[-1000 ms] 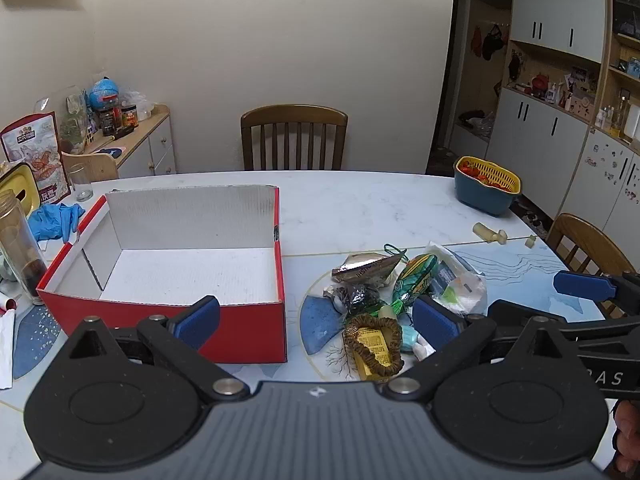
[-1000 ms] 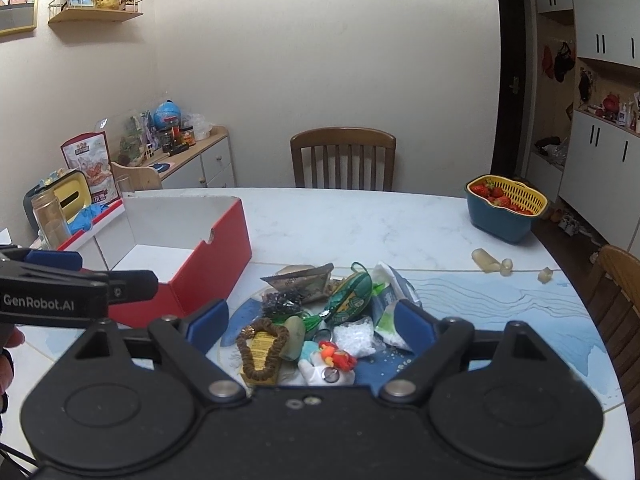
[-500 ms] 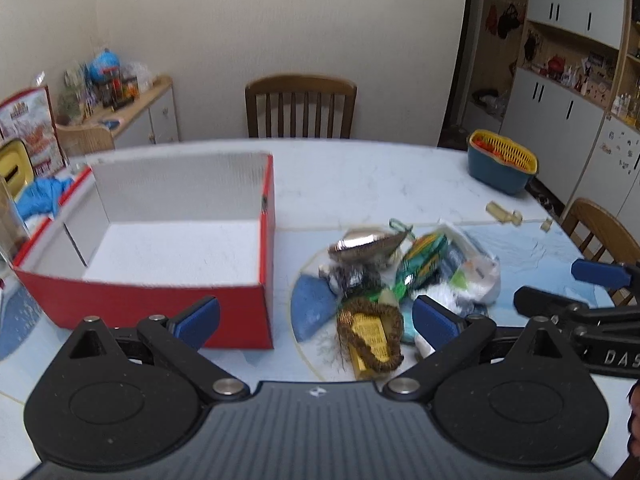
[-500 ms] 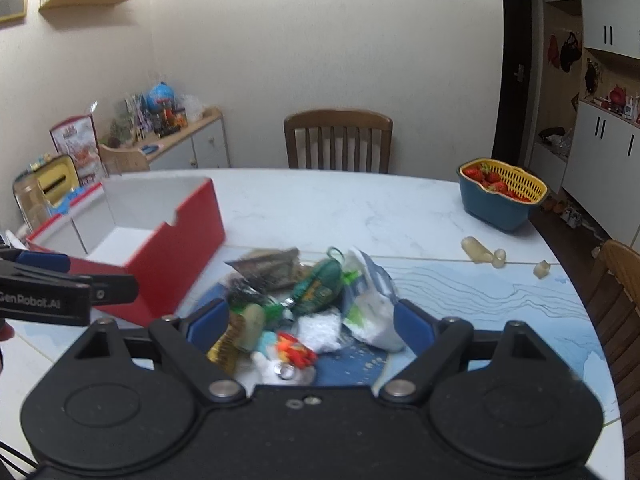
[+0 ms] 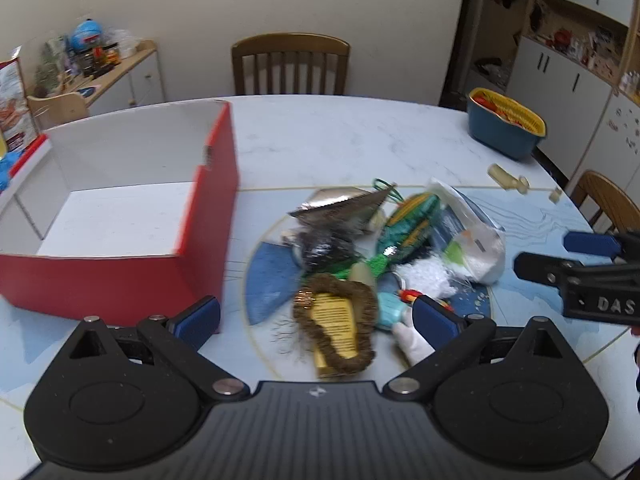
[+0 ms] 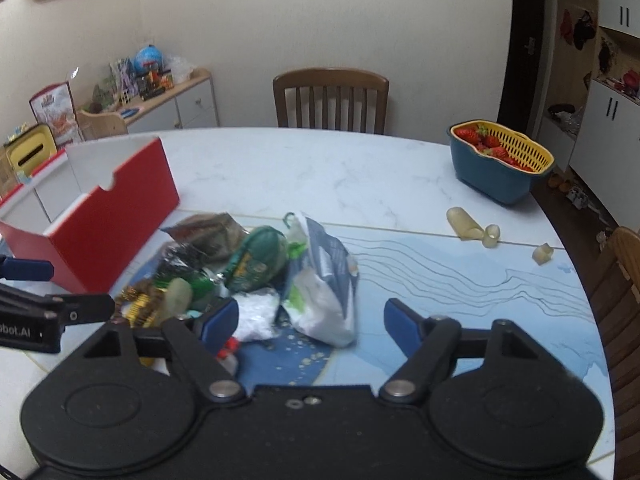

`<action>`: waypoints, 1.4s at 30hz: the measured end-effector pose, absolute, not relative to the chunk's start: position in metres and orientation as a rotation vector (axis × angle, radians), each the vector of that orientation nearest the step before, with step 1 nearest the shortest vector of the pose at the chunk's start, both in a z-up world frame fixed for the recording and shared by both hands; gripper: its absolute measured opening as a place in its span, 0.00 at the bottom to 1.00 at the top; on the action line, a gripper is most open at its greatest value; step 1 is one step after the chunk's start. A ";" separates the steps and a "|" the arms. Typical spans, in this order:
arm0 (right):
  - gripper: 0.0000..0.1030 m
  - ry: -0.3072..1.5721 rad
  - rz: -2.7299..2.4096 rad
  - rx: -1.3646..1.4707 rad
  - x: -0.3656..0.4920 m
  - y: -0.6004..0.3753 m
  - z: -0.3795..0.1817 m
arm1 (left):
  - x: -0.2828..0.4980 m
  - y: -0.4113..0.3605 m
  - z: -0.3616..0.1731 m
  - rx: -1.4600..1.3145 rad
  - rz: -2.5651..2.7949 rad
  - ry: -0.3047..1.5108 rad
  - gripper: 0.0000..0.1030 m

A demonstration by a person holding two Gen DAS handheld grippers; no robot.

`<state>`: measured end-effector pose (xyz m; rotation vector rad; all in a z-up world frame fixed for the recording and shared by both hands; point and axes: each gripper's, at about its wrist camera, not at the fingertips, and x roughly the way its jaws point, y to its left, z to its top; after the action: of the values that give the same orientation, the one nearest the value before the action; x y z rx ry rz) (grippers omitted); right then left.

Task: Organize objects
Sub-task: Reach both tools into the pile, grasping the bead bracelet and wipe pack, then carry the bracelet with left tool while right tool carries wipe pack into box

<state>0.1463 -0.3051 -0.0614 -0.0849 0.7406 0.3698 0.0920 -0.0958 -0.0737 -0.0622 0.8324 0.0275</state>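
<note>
Right wrist view shows my right gripper (image 6: 310,322), jaws wide but just narrowing, empty, nearest the white plastic bag (image 6: 326,294) lying lengthwise ahead, right of the red box (image 6: 108,216).

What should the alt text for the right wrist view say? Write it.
The open right gripper, jaws just narrowing, frames a white bag in a pile of packets beside an open red box on a marble table.
</note>
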 end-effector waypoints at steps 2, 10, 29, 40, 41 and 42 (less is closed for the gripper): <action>0.73 0.750 0.383 -0.088 0.154 -0.308 -0.066 | 0.096 -0.104 -0.078 -0.055 0.011 0.836 1.00; 0.66 0.789 0.425 -0.117 0.179 -0.307 -0.085 | 0.112 -0.127 -0.093 -0.014 0.008 0.846 0.97; 0.41 0.802 0.482 -0.136 0.213 -0.299 -0.096 | 0.132 -0.137 -0.110 0.031 0.022 0.942 0.33; 0.19 0.802 0.487 -0.176 0.216 -0.289 -0.099 | 0.137 -0.136 -0.109 0.052 0.008 0.981 0.10; 0.18 0.802 0.482 -0.183 0.215 -0.288 -0.099 | 0.137 -0.135 -0.108 0.041 0.006 0.983 0.10; 0.15 0.800 0.478 -0.185 0.215 -0.288 -0.098 | 0.138 -0.133 -0.108 0.033 0.008 0.981 0.09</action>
<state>0.2148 -0.2876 -0.0979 -0.1853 0.8005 0.4776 0.1376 -0.1330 -0.1077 0.0331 0.9812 0.0083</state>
